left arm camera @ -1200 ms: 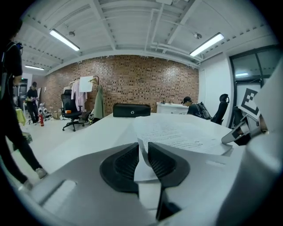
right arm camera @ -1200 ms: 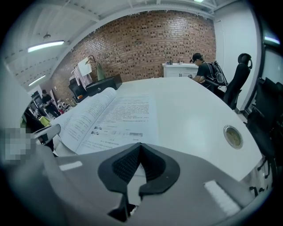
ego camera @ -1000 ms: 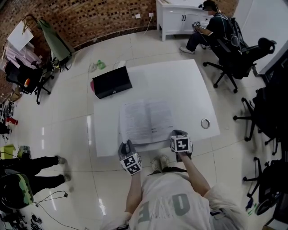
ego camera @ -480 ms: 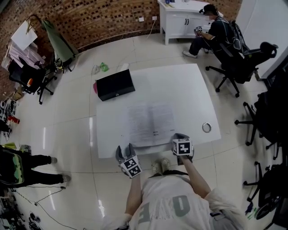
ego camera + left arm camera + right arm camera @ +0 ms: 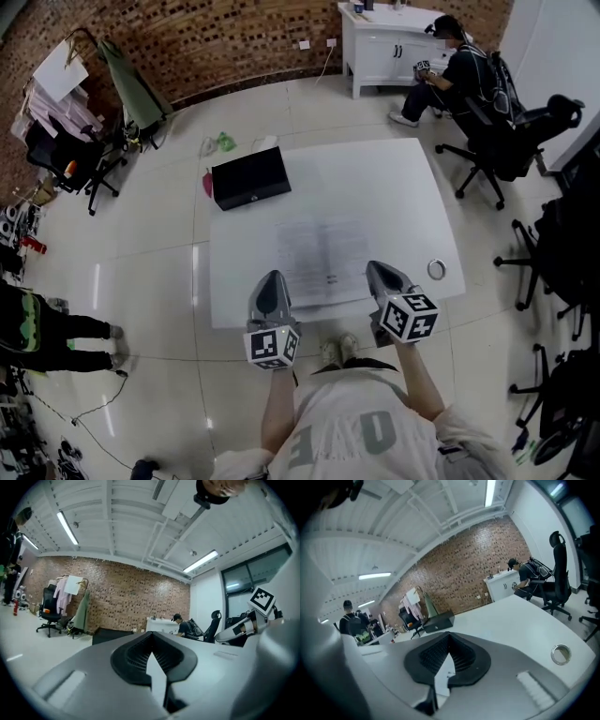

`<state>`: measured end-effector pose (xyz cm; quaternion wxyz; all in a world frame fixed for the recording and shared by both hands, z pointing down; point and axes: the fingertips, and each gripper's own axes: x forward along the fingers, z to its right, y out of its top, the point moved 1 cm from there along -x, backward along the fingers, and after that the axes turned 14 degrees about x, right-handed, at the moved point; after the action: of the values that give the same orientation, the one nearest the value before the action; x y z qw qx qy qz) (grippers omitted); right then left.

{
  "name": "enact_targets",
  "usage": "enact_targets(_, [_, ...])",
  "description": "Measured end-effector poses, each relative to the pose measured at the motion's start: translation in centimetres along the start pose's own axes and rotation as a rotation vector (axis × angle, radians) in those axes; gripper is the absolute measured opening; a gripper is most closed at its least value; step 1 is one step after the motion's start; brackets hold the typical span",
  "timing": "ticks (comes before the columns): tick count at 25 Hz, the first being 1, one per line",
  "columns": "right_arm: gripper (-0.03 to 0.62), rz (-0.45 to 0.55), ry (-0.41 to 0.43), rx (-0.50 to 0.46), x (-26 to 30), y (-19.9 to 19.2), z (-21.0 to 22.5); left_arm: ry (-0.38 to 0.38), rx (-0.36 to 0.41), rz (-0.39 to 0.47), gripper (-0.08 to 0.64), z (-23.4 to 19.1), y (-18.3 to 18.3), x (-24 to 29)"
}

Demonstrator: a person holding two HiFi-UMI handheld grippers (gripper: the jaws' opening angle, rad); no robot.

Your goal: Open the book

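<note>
The book [image 5: 323, 251] lies open and flat on the white table [image 5: 375, 187], near its front edge. My left gripper [image 5: 270, 286] hangs in the air over the book's near left corner. Its jaws have just been closing and now stand shut with nothing between them; in the left gripper view the left gripper [image 5: 152, 641] points level across the room. My right gripper [image 5: 381, 273] is raised over the book's near right corner, also shut and holding nothing. In the right gripper view the right gripper [image 5: 449, 645] tilts slightly down toward the tabletop.
A black box [image 5: 250, 177] sits at the table's far left corner and a tape ring [image 5: 437, 270] near the right edge. Office chairs [image 5: 511, 131] stand to the right, a seated person [image 5: 455, 61] by a white cabinet [image 5: 384, 47]. Another person [image 5: 42, 328] stands at left.
Both grippers have risen from the table's front edge toward the camera. The left jaws stood apart half a second ago and are now together. The book stays open and flat.
</note>
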<state>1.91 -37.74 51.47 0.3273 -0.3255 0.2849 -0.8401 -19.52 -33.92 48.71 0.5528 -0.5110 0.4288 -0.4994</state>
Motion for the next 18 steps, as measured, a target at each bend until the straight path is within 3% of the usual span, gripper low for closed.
enact_targets(5, [0.005,0.149,0.050,0.094,-4.4,2.5,-1.9,-0.074,-0.009,0.107,0.014,1.2,4.6,-1.4])
enact_targets(10, [0.005,0.187,0.006,0.122,-6.7,1.1,-2.0,-0.146,0.015,0.066,0.015,1.4,3.4,-1.9])
enact_targets(18, [0.005,0.182,0.068,0.112,-11.3,-2.6,-5.0,-0.065,0.034,0.072,0.015,-0.8,4.0,-8.4])
